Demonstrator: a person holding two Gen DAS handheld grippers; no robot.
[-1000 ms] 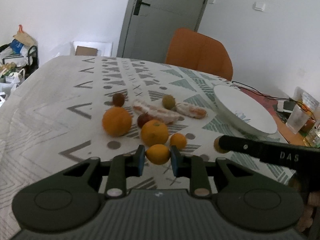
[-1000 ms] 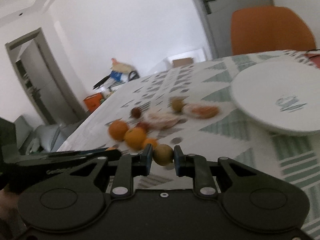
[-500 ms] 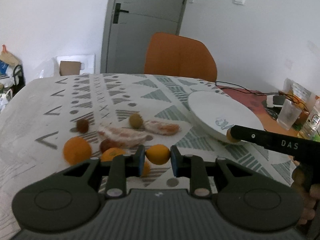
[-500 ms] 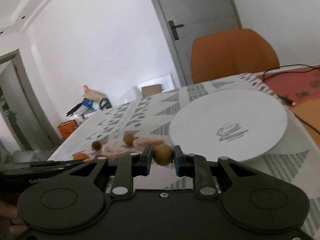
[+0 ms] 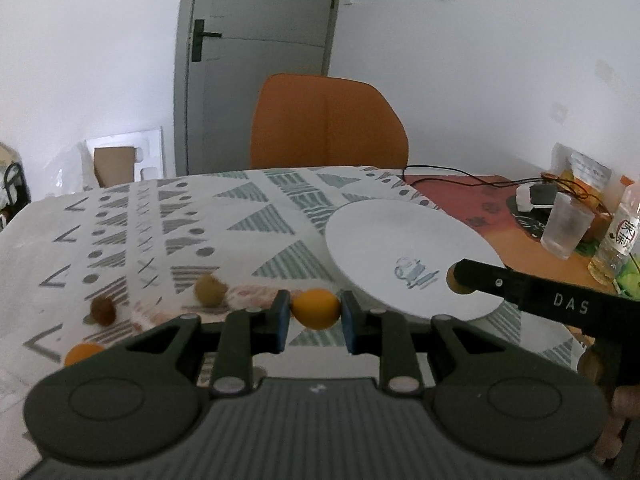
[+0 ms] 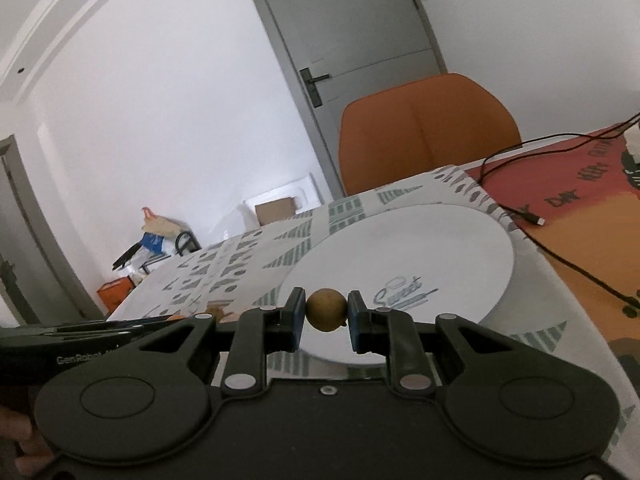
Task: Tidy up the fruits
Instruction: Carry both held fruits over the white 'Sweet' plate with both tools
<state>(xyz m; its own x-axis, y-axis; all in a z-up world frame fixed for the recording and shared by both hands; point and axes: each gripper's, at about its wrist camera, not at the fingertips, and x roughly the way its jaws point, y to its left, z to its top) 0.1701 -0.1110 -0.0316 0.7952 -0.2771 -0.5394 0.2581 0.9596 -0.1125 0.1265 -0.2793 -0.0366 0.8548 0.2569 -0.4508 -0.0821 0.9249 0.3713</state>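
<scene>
White walls and a grey door (image 5: 256, 80) stand behind an orange chair (image 5: 328, 124) pushed up to a table under a patterned cloth (image 5: 168, 220). Going left to right in the left wrist view, a small orange fruit (image 5: 82, 353) peeks out beside the gripper body, then a brown fruit (image 5: 103, 310), a greenish-brown fruit (image 5: 210, 289) and some peeled pieces (image 5: 256, 295) lie on the cloth. The left gripper (image 5: 315, 322) has its fingers clamped on a small orange citrus (image 5: 315, 308), held above the cloth just left of the white plate (image 5: 384, 236). Farther right, the right gripper (image 6: 327, 322) reaches over the plate's near edge, its fingers pressed on a small tan-brown fruit (image 6: 326, 309) held above the plate. Beyond the plate sit a black cable (image 5: 460, 178), a plastic cup (image 5: 566, 226) and a bottle (image 5: 618, 236).
</scene>
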